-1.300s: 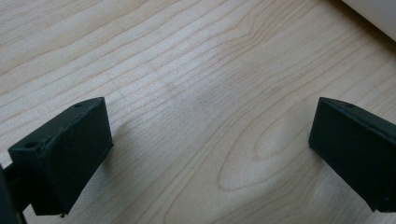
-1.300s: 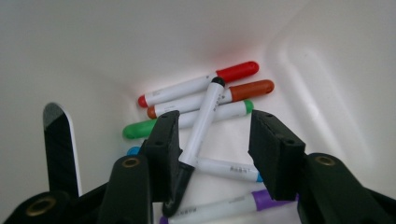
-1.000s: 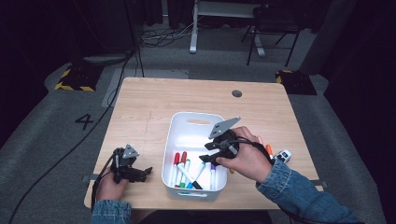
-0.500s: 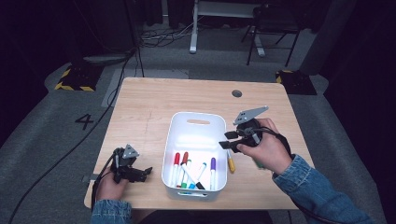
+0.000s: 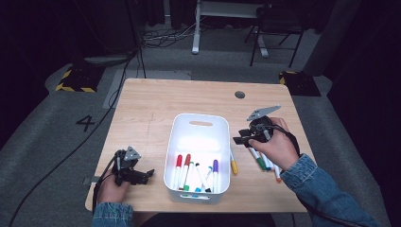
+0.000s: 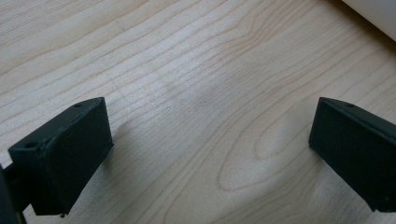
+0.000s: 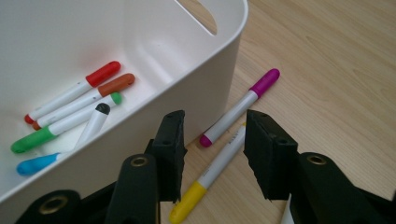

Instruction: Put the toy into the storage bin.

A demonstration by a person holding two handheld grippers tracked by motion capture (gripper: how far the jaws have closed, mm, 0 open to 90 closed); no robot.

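Observation:
A white bin [image 5: 201, 124] stands mid-table with several coloured markers [image 5: 196, 170] lying in its near end. Right of it, my right gripper [image 5: 240, 140] hovers open over loose markers on the wood. In the right gripper view its jaws [image 7: 212, 149] straddle a yellow-capped marker [image 7: 210, 179] without touching it. A magenta-capped marker [image 7: 243, 105] lies just beyond, against the bin wall [image 7: 205, 70]. My left gripper [image 5: 142, 176] rests near the table's front left, open. In the left gripper view its jaws [image 6: 210, 149] are spread wide over bare wood.
More markers, one of them green [image 5: 258, 161], lie partly under the right hand. The wooden table [image 5: 156, 109] has bare room behind and left of the bin. A round grommet [image 5: 239, 94] sits near the far edge. The bin's corner [image 6: 373, 14] shows beside the left gripper.
My right gripper has left the space over the bin and moved right, then down toward the loose markers. A purple-capped marker now shows in the bin. The left gripper stayed still.

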